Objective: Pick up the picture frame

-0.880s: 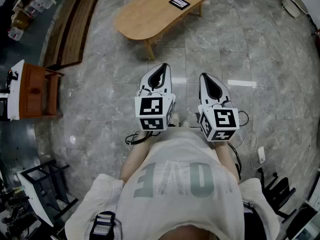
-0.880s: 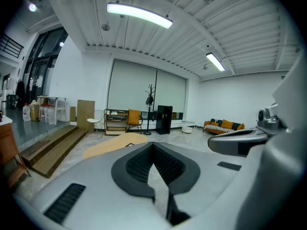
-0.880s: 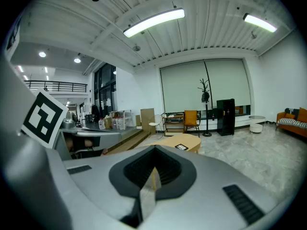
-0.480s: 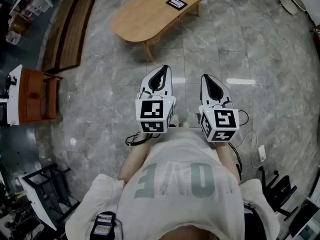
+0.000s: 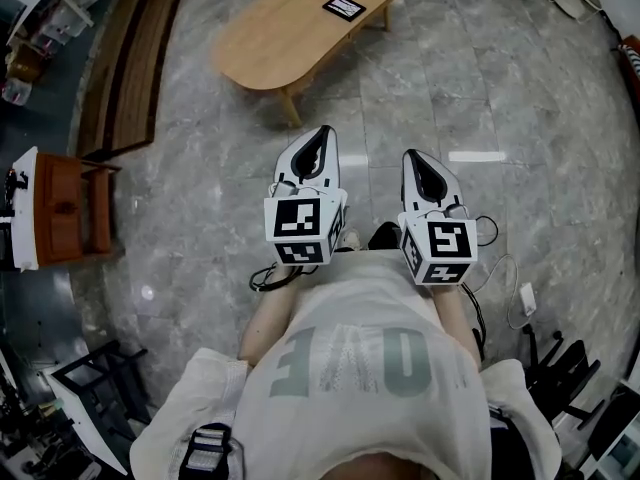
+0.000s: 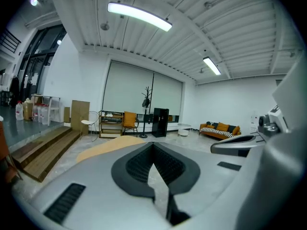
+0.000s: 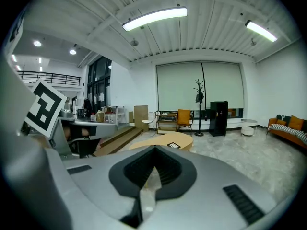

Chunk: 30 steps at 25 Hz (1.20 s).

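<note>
Grey marble floor [image 5: 520,88] all around, an oval wooden table [image 5: 280,38] ahead, and long wooden planks [image 5: 130,68] at the left near a reddish cabinet [image 5: 70,208]. At the far wall there's a big shaded window [image 7: 182,87], an orange chair [image 7: 183,116] and an orange sofa [image 6: 220,127], with strip lights [image 7: 156,17] glowing overhead.

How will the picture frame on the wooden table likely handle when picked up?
The picture frame looks small and thin, so probably light and stiff. It lies flat on the table, so it shouldn't roll, though pinching its low edge may be awkward.
</note>
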Each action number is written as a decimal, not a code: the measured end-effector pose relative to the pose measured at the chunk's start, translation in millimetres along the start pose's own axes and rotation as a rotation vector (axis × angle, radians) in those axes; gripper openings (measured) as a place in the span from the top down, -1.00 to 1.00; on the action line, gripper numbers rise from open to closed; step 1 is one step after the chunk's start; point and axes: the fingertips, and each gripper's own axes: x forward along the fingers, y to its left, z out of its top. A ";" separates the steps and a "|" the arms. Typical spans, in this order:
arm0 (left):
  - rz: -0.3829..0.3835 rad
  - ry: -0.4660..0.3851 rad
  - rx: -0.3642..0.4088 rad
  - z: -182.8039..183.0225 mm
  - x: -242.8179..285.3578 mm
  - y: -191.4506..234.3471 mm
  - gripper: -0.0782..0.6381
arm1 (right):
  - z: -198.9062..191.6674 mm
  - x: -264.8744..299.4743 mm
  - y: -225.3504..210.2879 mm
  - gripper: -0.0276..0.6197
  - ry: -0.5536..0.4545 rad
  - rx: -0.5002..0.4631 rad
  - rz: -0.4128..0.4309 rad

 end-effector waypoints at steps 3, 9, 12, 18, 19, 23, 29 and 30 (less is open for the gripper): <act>-0.005 0.005 -0.006 -4.1 2.6 8.3 0.76 | -3.3 3.0 5.0 0.90 0.004 -0.014 0.002; 0.019 -0.002 -0.051 -3.7 12.6 31.3 0.76 | 2.5 13.2 2.3 0.90 0.012 -0.053 -0.013; 0.028 -0.016 -0.052 2.6 21.3 38.1 0.76 | 4.2 19.2 -3.4 0.90 0.004 -0.029 -0.018; 0.045 -0.048 -0.040 11.4 44.3 42.5 0.76 | 14.0 42.4 -15.4 0.90 -0.037 -0.036 0.017; 0.046 -0.049 -0.040 11.7 49.3 42.6 0.76 | 17.3 47.9 -18.8 0.90 -0.047 -0.033 0.022; 0.050 -0.077 -0.020 18.9 71.2 39.0 0.76 | 31.4 72.8 -33.8 0.90 -0.088 -0.031 0.042; 0.055 -0.102 -0.014 36.7 119.3 33.7 0.76 | 37.9 127.1 -52.2 0.90 -0.083 -0.046 0.108; 0.056 -0.096 -0.011 40.0 130.2 34.0 0.76 | 42.9 136.7 -56.5 0.90 -0.083 -0.046 0.120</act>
